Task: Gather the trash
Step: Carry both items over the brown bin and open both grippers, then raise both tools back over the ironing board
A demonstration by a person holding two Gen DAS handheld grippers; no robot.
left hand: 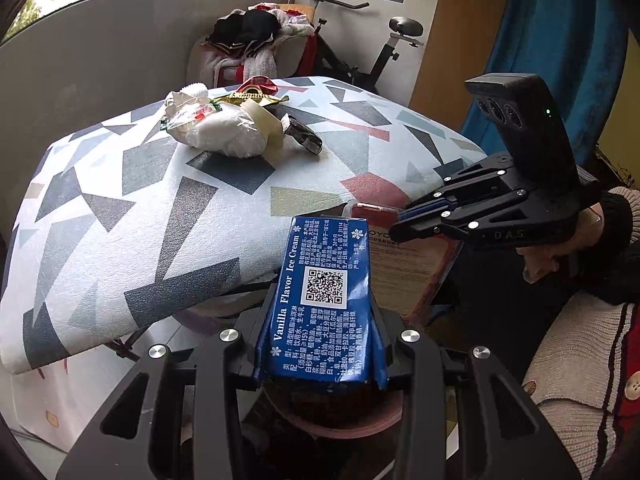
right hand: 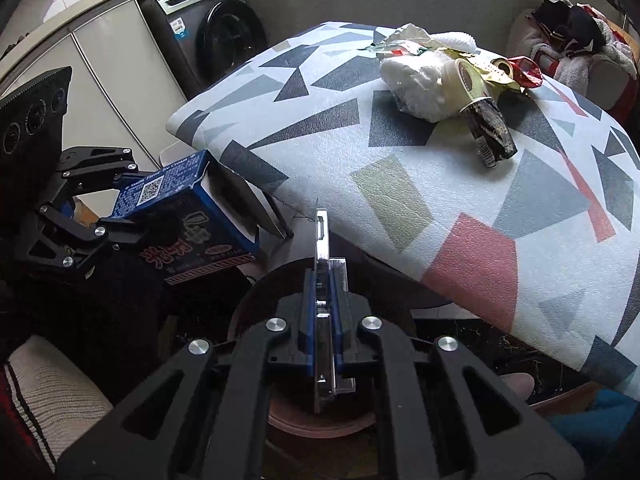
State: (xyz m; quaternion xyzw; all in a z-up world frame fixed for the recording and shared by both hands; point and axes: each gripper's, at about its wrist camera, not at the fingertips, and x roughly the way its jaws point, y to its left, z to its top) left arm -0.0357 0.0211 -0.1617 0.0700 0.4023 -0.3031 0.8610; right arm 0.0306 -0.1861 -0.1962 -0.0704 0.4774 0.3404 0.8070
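Note:
My left gripper [left hand: 320, 368] is shut on a blue vanilla ice cream box [left hand: 326, 300], held off the near edge of the table; the box also shows in the right wrist view [right hand: 188, 216]. My right gripper [right hand: 325, 344] is shut on a flat red-and-clear plastic package [right hand: 323, 264], seen edge-on; in the left wrist view the package [left hand: 408, 268] sits right of the box with the right gripper [left hand: 404, 222] on it. Both are held above a round brown bin [right hand: 320, 420]. More trash lies piled at the table's far side: a white bag [left hand: 224, 134], a tape roll [left hand: 266, 126] and a dark wrapper [left hand: 306, 136].
The table wears a cloth [left hand: 140, 208] with a triangle pattern. A chair with heaped clothes [left hand: 256, 40] and an exercise bike [left hand: 360, 40] stand behind it. A washing machine [right hand: 216, 36] and cabinets [right hand: 104, 92] are at the left in the right wrist view.

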